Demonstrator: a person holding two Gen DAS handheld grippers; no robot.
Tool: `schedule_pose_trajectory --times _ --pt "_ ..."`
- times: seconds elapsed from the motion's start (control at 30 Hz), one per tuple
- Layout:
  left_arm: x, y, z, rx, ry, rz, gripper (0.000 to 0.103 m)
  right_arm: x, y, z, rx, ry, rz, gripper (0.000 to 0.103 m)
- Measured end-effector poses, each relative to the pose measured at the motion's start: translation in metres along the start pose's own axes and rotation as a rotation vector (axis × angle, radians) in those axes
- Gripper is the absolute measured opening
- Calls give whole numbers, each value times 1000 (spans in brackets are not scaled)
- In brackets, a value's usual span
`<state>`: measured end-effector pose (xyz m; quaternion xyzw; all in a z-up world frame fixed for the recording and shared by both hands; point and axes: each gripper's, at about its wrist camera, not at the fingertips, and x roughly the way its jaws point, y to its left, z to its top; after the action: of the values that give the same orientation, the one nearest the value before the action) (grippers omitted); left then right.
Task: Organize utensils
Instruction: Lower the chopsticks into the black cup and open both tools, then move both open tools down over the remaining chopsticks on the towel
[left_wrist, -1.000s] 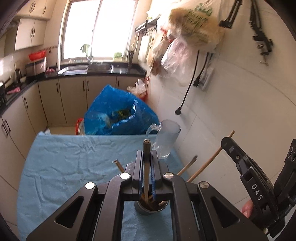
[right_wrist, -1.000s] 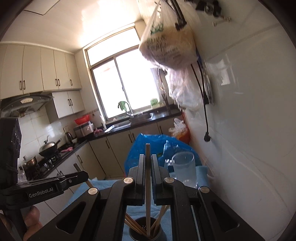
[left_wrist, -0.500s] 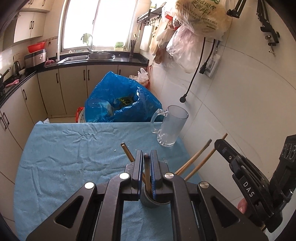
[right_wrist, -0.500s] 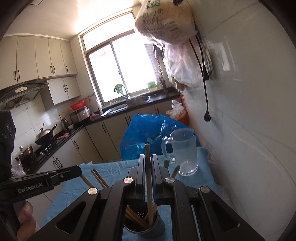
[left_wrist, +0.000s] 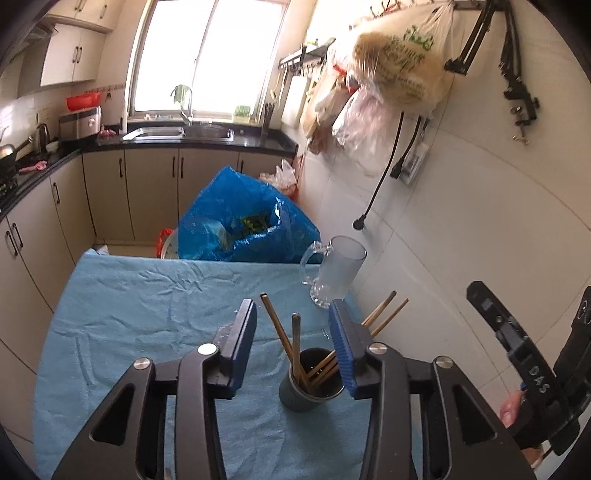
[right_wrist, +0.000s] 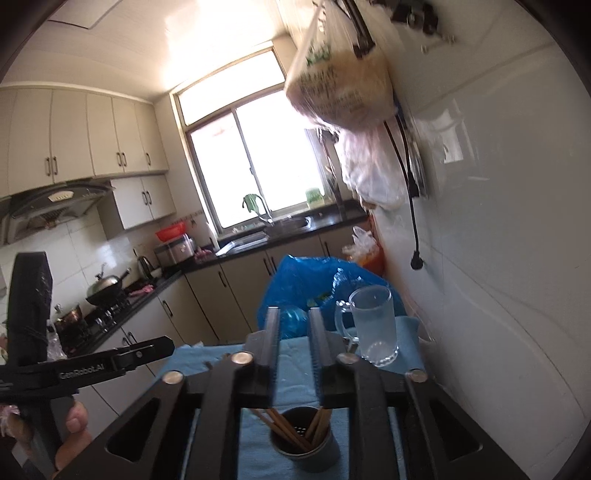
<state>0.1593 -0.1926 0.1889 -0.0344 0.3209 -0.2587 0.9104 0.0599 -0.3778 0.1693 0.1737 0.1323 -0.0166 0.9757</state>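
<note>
On the blue cloth (left_wrist: 140, 317) that covers the table, the left gripper (left_wrist: 292, 325) hangs above the near right part of the surface, its blue-padded jaws spreading apart with nothing pressed between them; the pads stand clear on either side of the chopsticks (left_wrist: 284, 332). These wooden sticks stand tilted in a dark round holder (left_wrist: 301, 395), which sits on the cloth toward its right edge, nearer the front than the back. Some sticks lean left, one stands nearly upright, and others fan out to the right behind the right-hand pad. Beyond the holder, at the far right corner of the cloth, a frosted glass mug (left_wrist: 338, 269) stands upright with its handle turned left, well apart from the holder. A blue plastic bag (left_wrist: 240, 229) bulges just past the cloth's far edge. At the right edge of the left wrist view, part of the other device and a fingertip show beside the tiled wall. In the right wrist view the right gripper (right_wrist: 293, 350) is above the same holder (right_wrist: 304, 450), its jaws opening and nothing gripped; the chopsticks (right_wrist: 291, 432) sit below them in the cup, though blur makes it hard to say how far below.
</note>
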Motion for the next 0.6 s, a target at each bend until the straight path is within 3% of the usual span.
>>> schedule_pose_trajectory --times 0.03,0.33,0.6 --pt "-6 1 -1 2 -9 2 43 -7 3 1 2 -10 6 32" --pt "-54 15 -24 11 -36 20 55 -49 25 -9 10 -35 40 46" --pt "-73 54 -64 -18 16 62 62 -51 48 -56 -3 92 72 54"
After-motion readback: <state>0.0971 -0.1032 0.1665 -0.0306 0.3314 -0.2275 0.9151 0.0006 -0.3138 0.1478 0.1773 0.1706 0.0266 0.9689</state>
